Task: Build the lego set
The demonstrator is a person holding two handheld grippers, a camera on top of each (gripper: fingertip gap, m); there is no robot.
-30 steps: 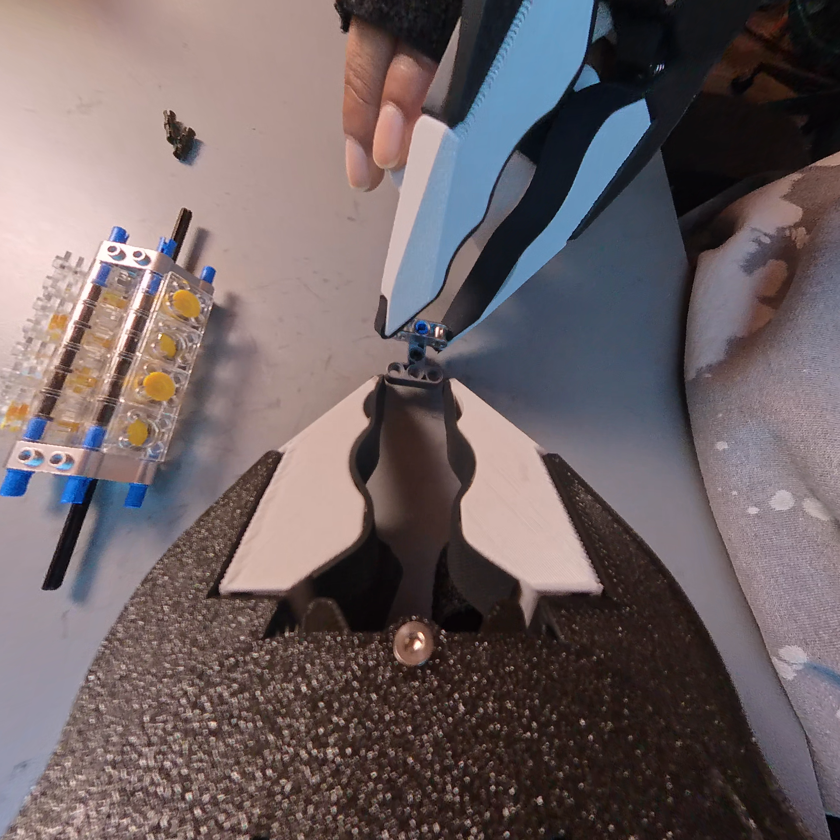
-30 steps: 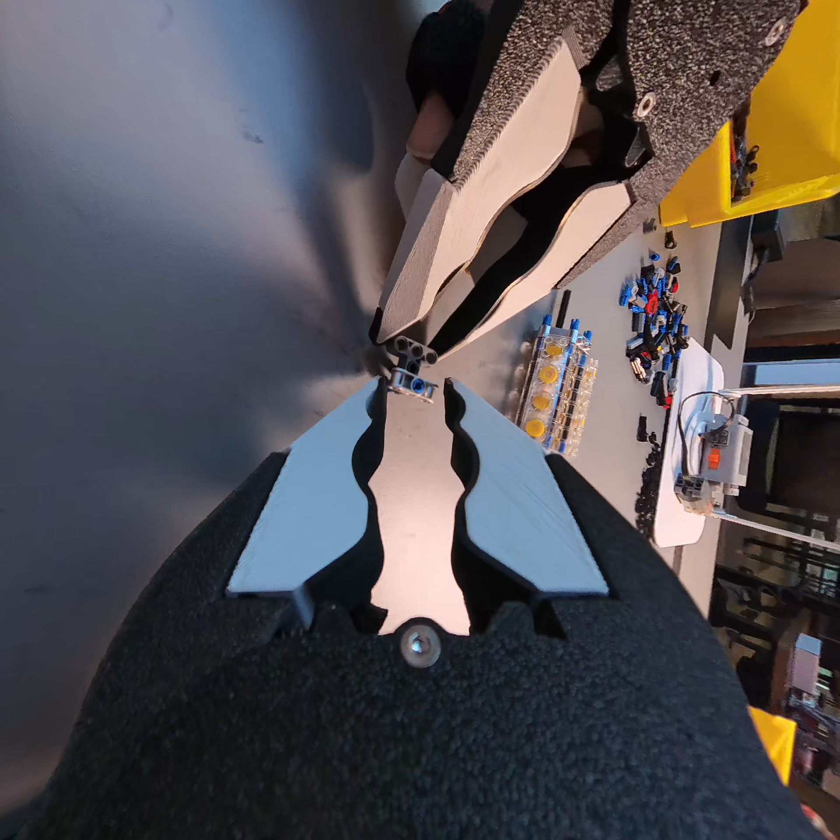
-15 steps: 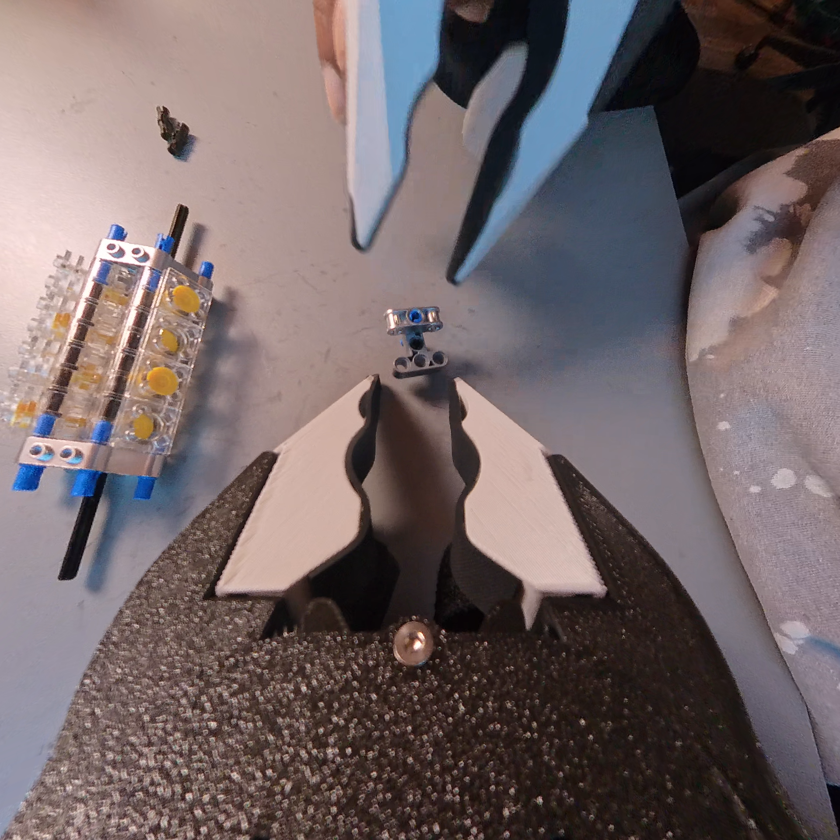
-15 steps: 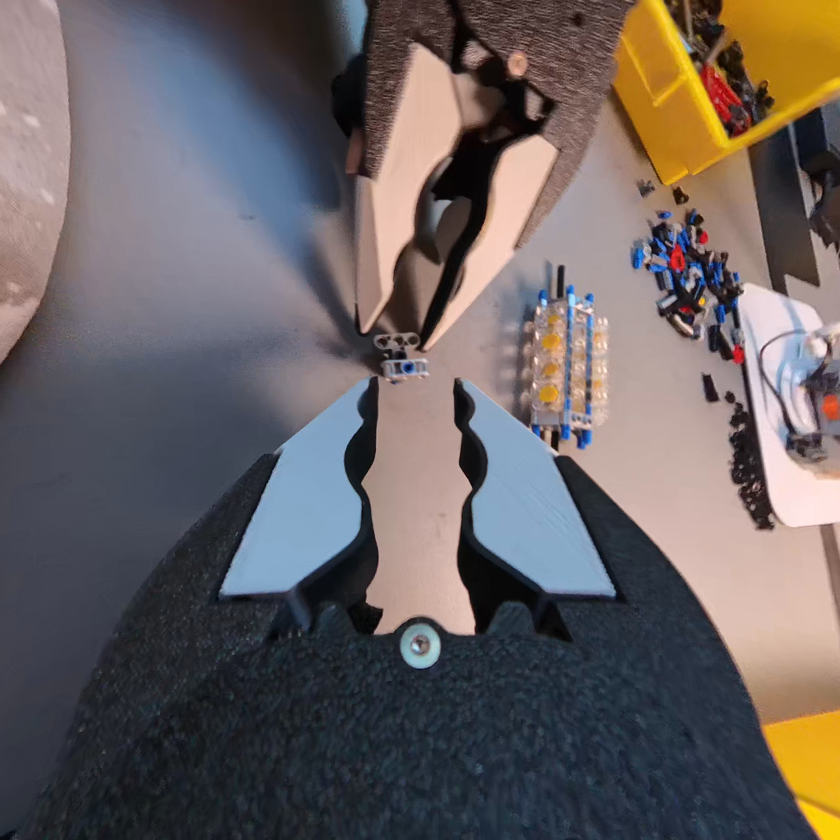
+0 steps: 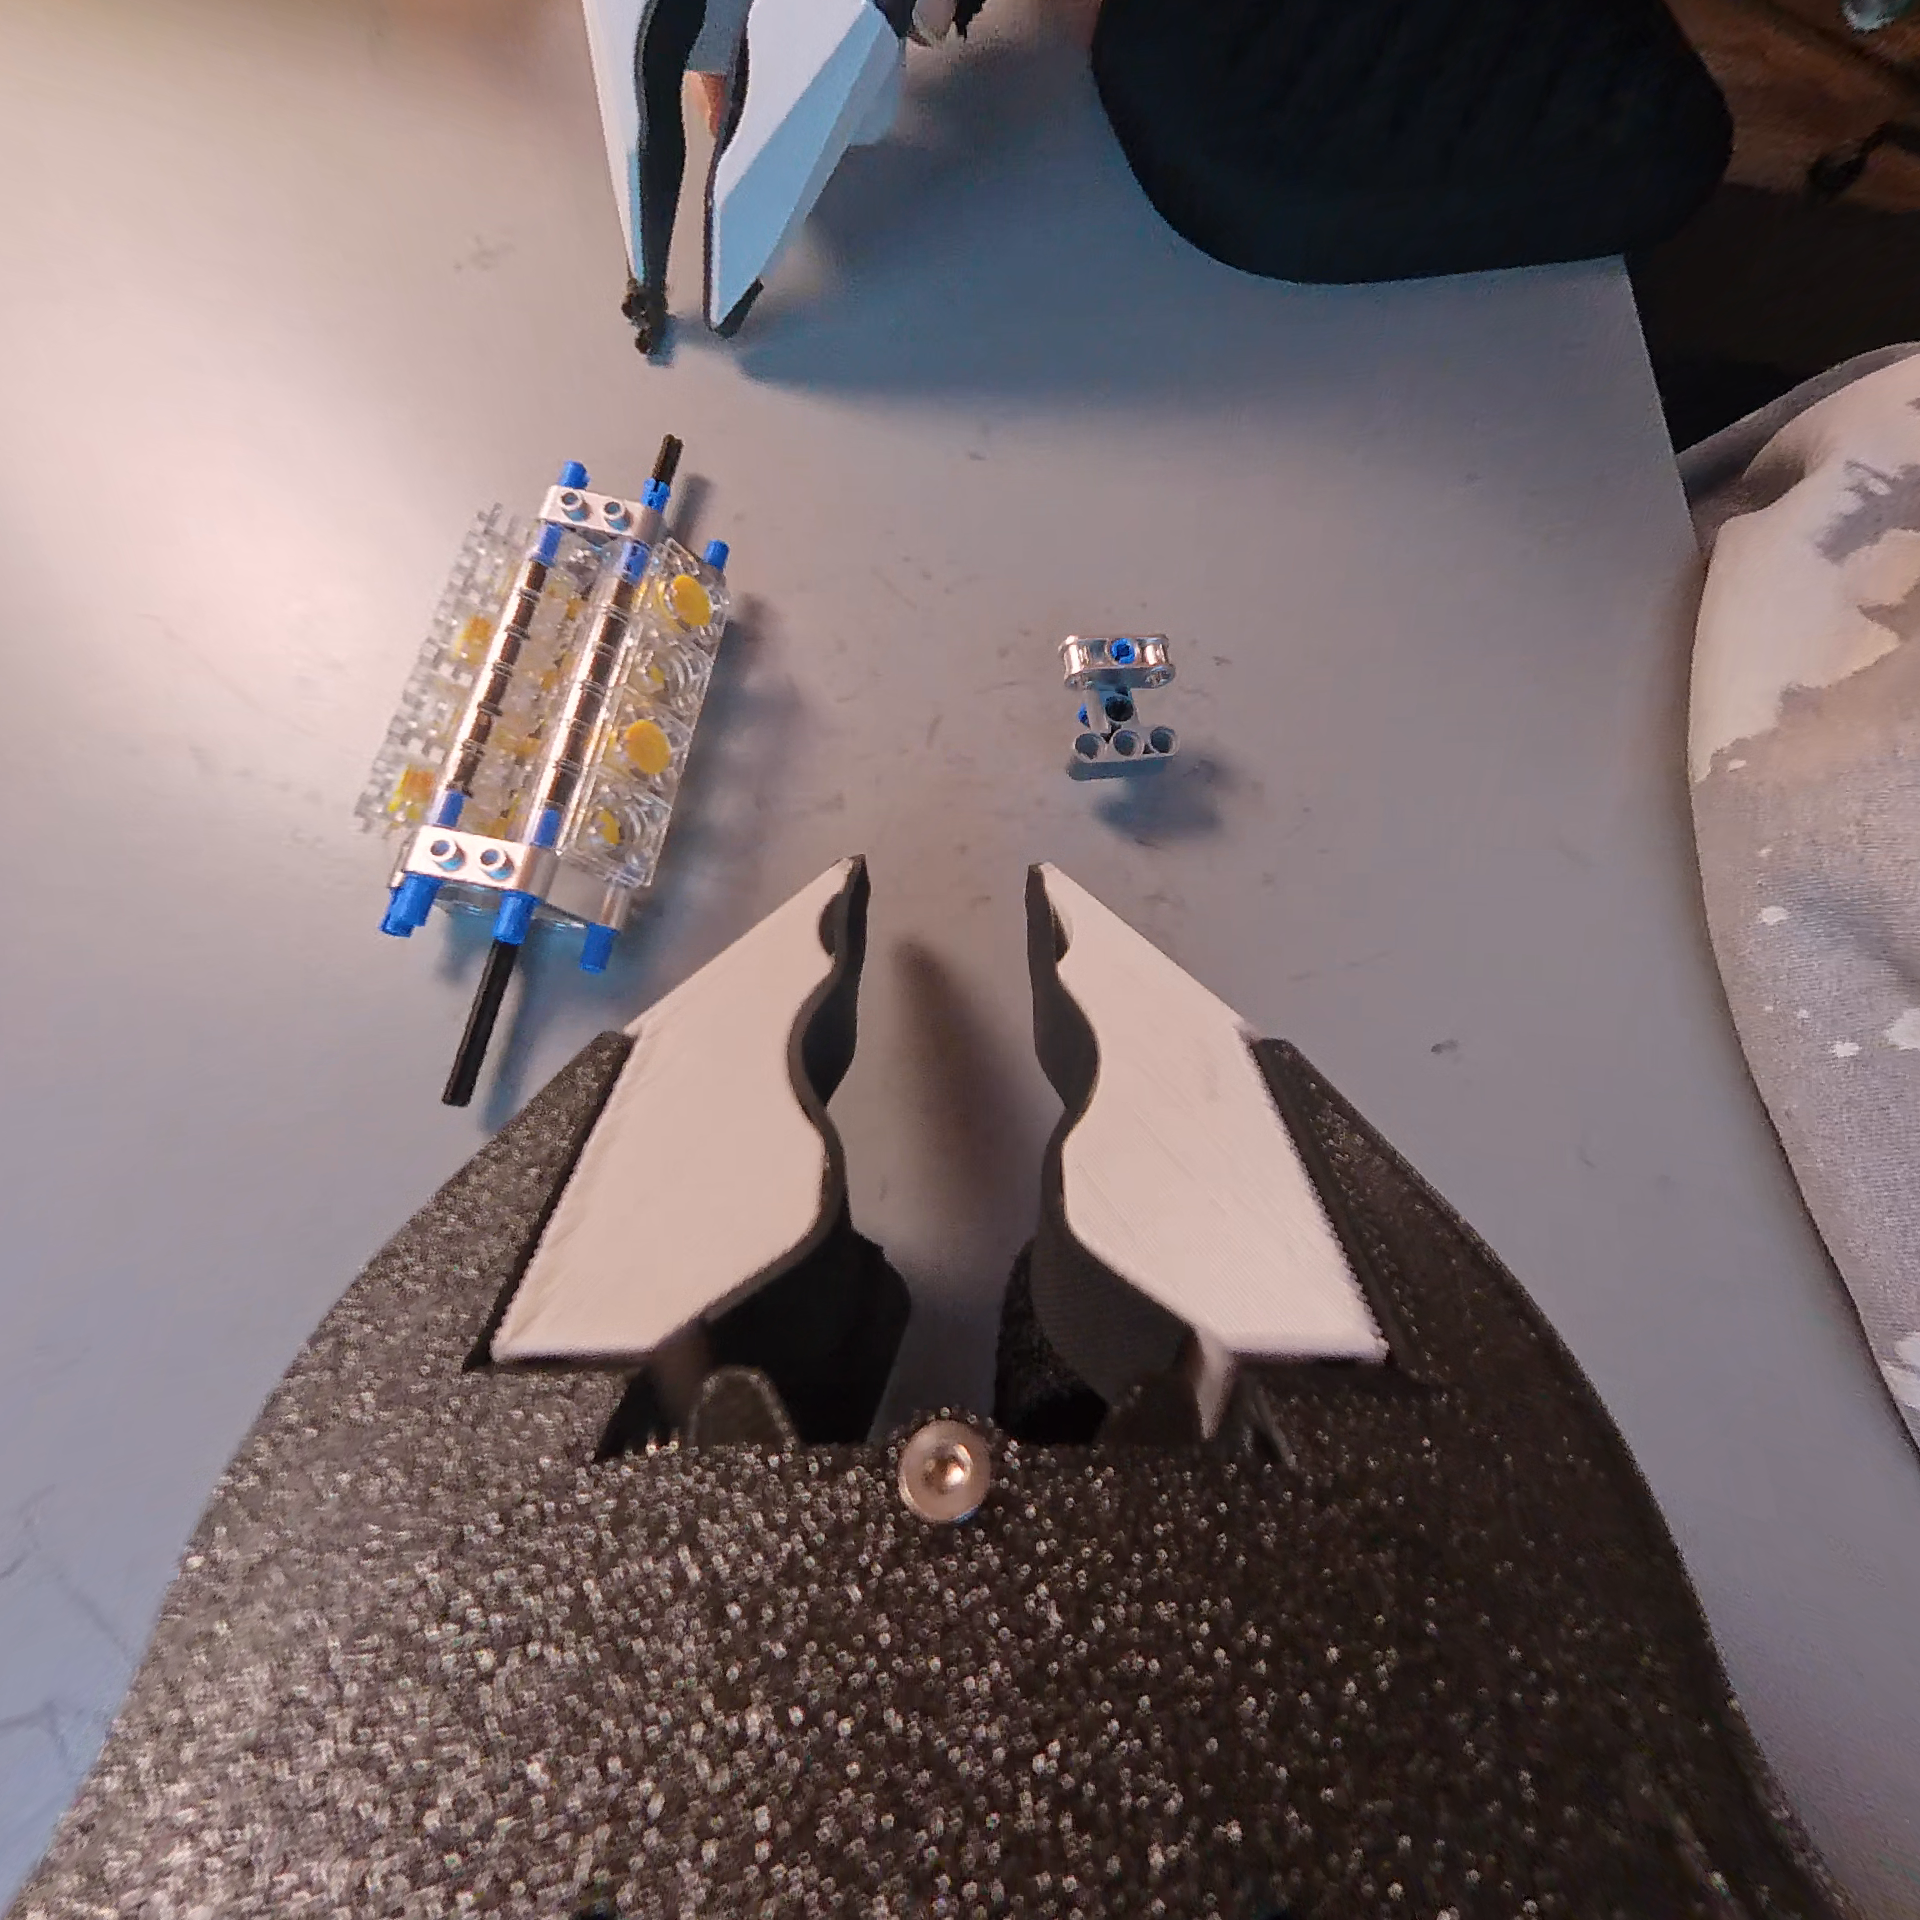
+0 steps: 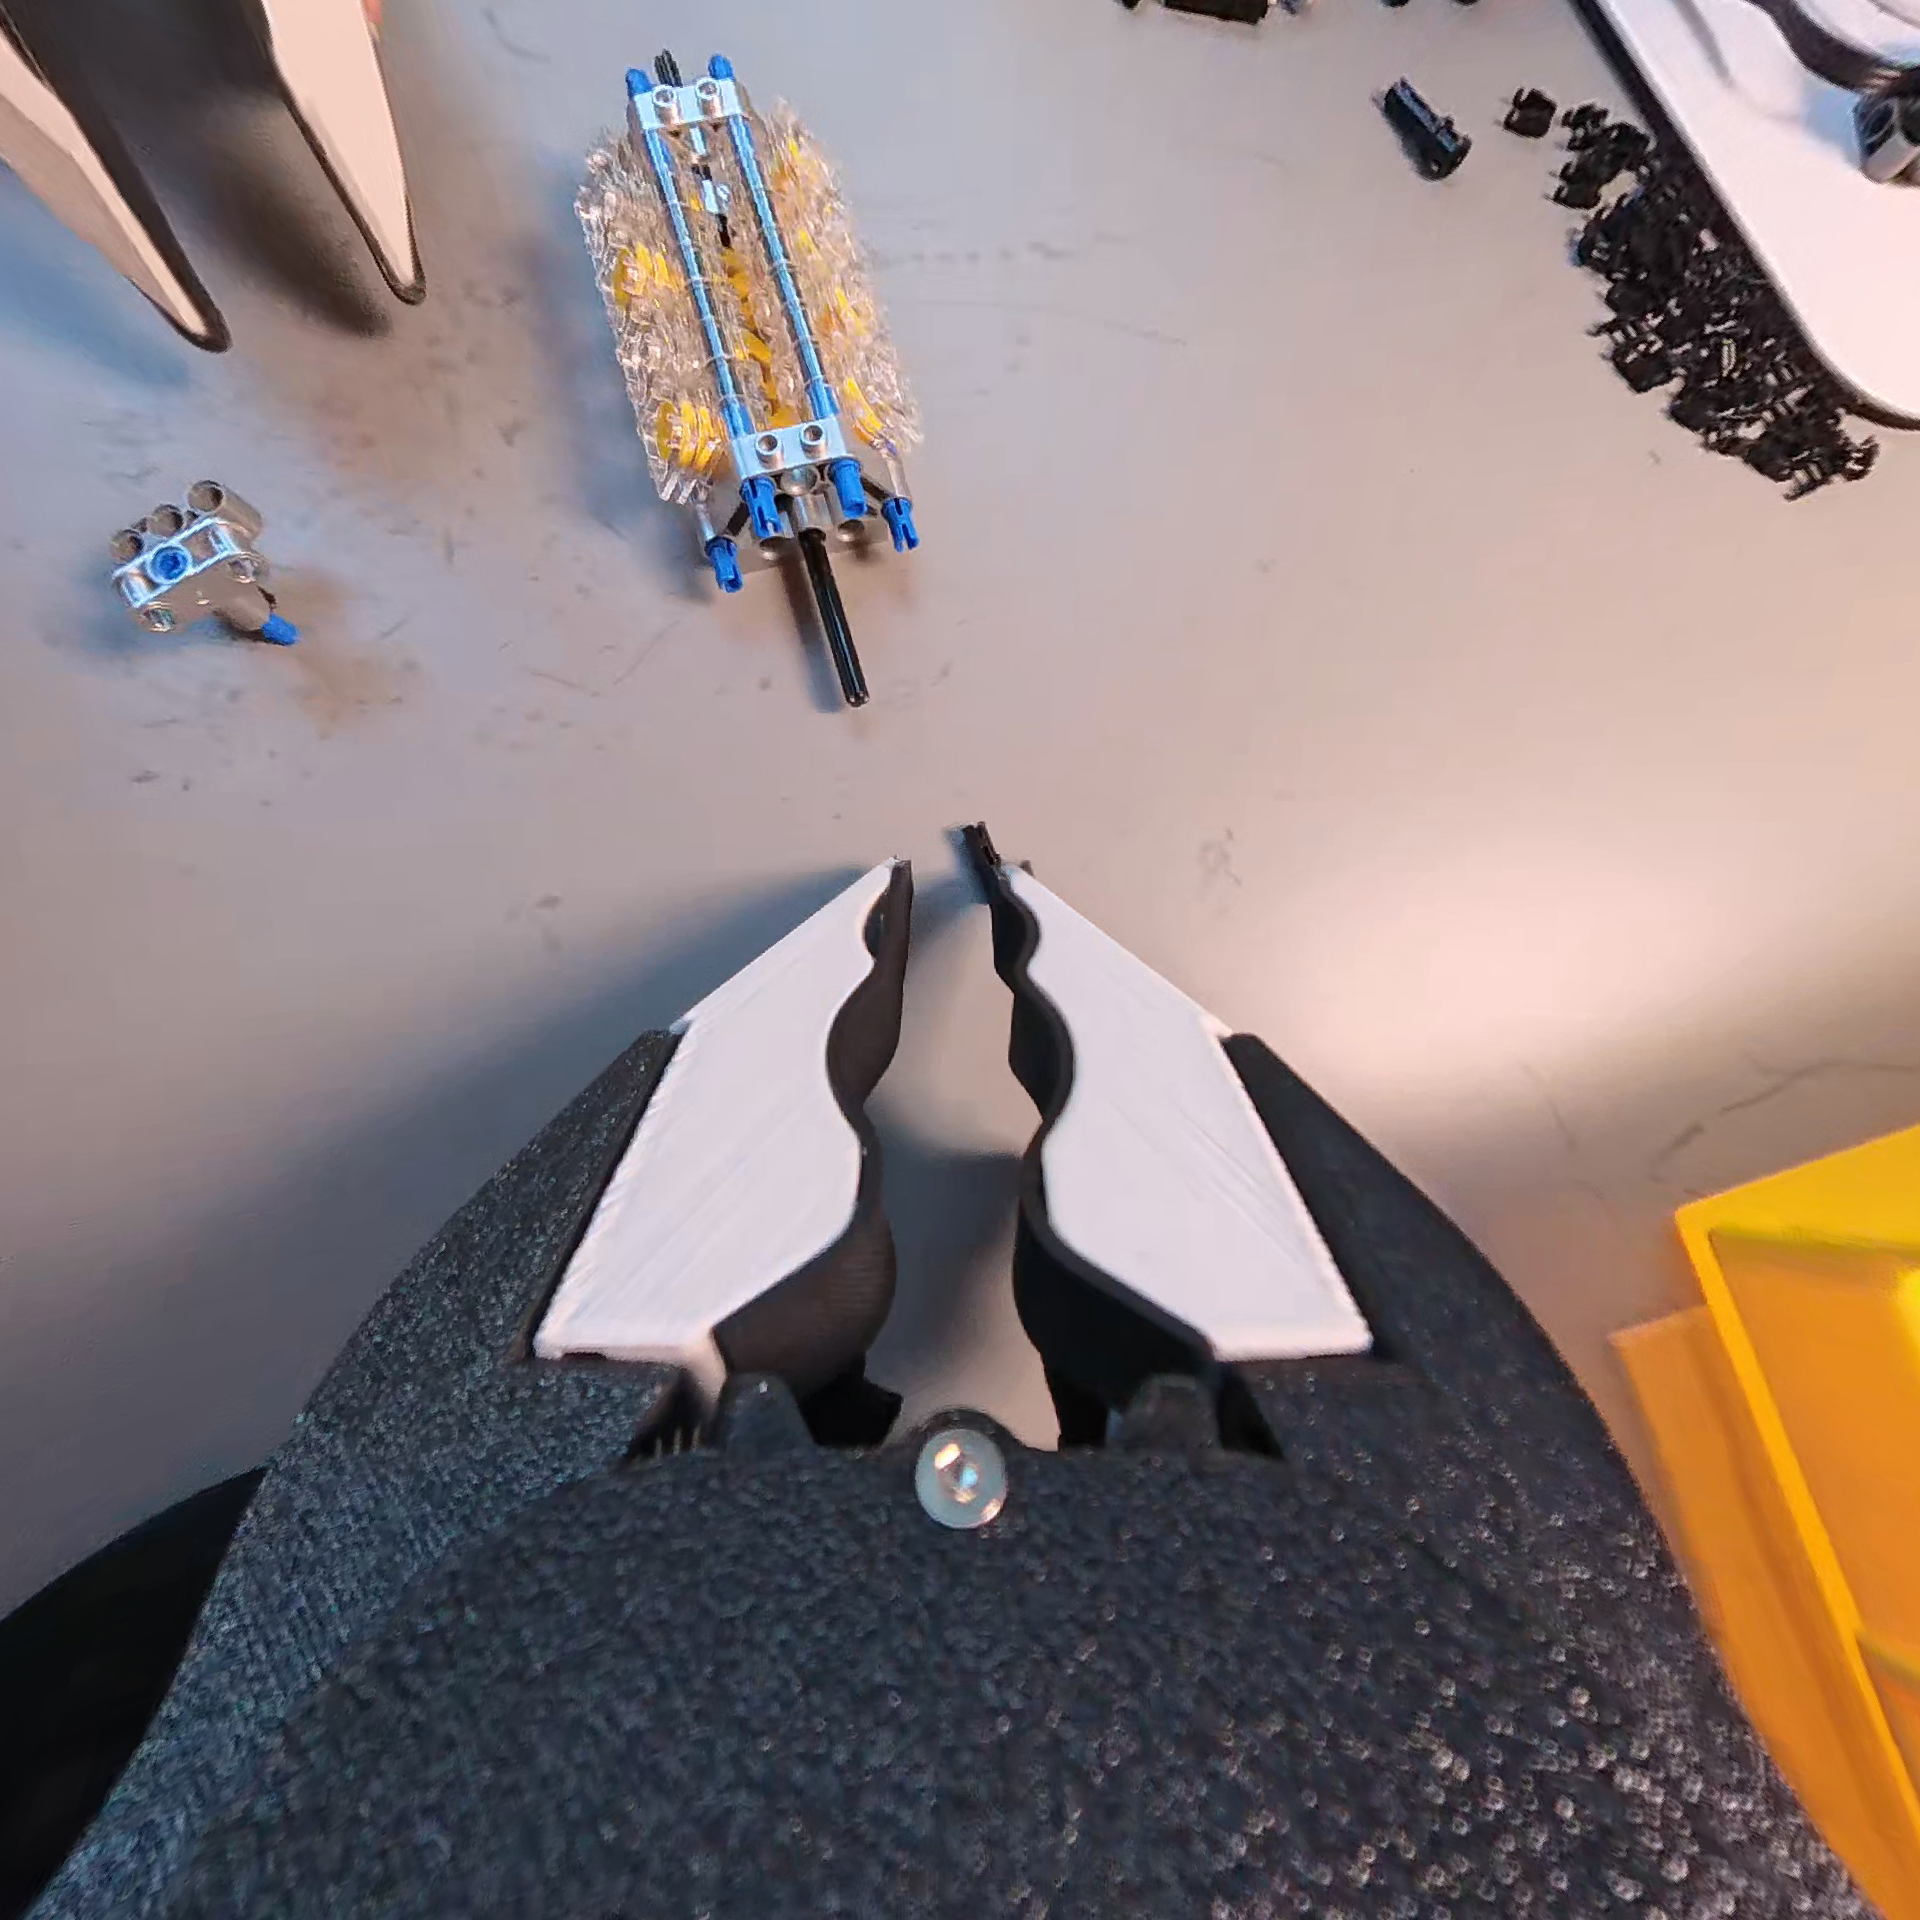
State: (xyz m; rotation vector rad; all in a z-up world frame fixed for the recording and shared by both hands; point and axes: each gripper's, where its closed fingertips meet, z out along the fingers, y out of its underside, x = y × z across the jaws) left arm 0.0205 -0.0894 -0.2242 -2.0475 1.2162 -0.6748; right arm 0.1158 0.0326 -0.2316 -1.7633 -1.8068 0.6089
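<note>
Worktop [image 5: 1351, 468]: smooth matt grey, faintly scuffed. Engine block model [image 5: 561, 707]: glossy clear plastic. Left gripper [image 5: 945, 883] body: rough, grainy black.

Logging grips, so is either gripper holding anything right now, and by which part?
Neither. Left gripper is open and empty; right gripper is open, one fingertip beside a small black piece.

A clear brick assembly with yellow discs and blue pins [image 5: 556, 707] and a small grey connector piece with blue pins [image 5: 1120, 709] lie on the plain grey table [image 5: 260, 312]; a yellow plastic bin [image 6: 1808, 1455].
</note>
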